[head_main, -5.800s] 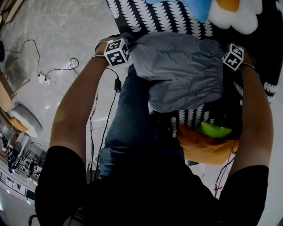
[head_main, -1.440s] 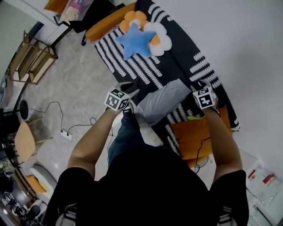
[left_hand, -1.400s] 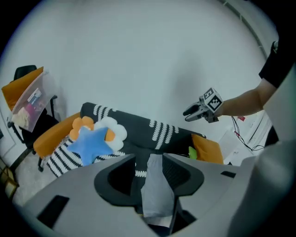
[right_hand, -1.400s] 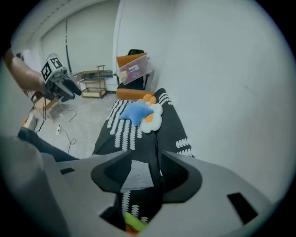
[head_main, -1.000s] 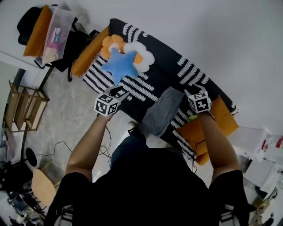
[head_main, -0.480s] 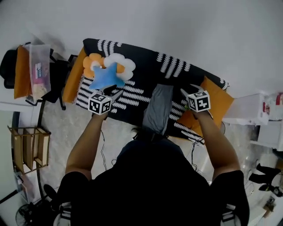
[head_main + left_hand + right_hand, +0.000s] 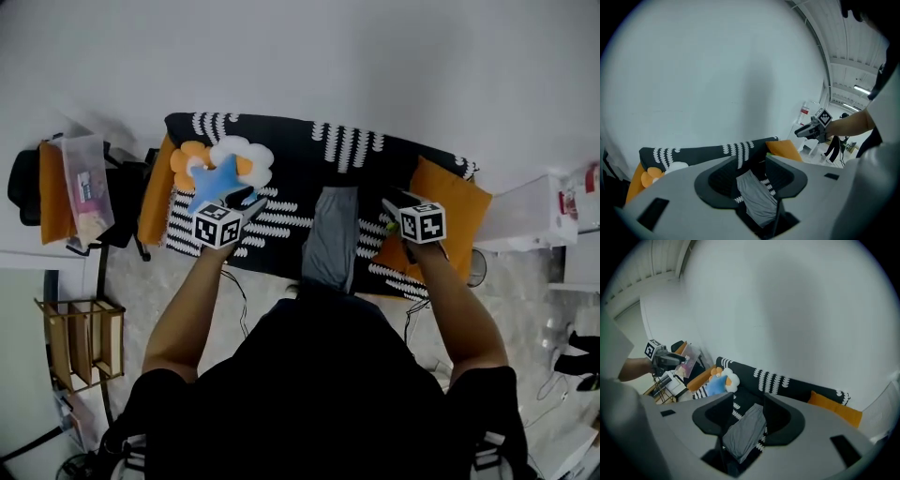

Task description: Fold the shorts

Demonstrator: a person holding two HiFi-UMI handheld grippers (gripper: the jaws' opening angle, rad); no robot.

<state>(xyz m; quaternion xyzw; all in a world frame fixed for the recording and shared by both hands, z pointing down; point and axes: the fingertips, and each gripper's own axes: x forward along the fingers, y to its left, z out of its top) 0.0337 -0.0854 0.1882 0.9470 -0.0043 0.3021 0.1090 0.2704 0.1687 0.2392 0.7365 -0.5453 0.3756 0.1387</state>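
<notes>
A person stands over a black sofa (image 7: 300, 155) with white patterning, a gripper in each hand. The grey shorts (image 7: 330, 239) lie folded into a narrow strip on the sofa's seat, about midway along it. The strip's long axis runs from the sofa's front edge toward its backrest, with one short end pointing at the backrest and the other at the person.

The left gripper (image 7: 251, 202) hovers over the sofa's left part and the right gripper (image 7: 389, 208) over its right part, both well apart from the shorts. Each gripper's jaws stand apart with nothing between them; the shorts show only far off through the gap.

From the head view, the shorts' near end meets the person's dark shirt, so that edge is hard to make out. In both gripper views, the gripper bodies cut off the same end. A blue star cushion (image 7: 214, 180) rests against a flower cushion (image 7: 239, 155) at the sofa's left end. An orange cushion (image 7: 450, 202) sits at its right end.
</notes>
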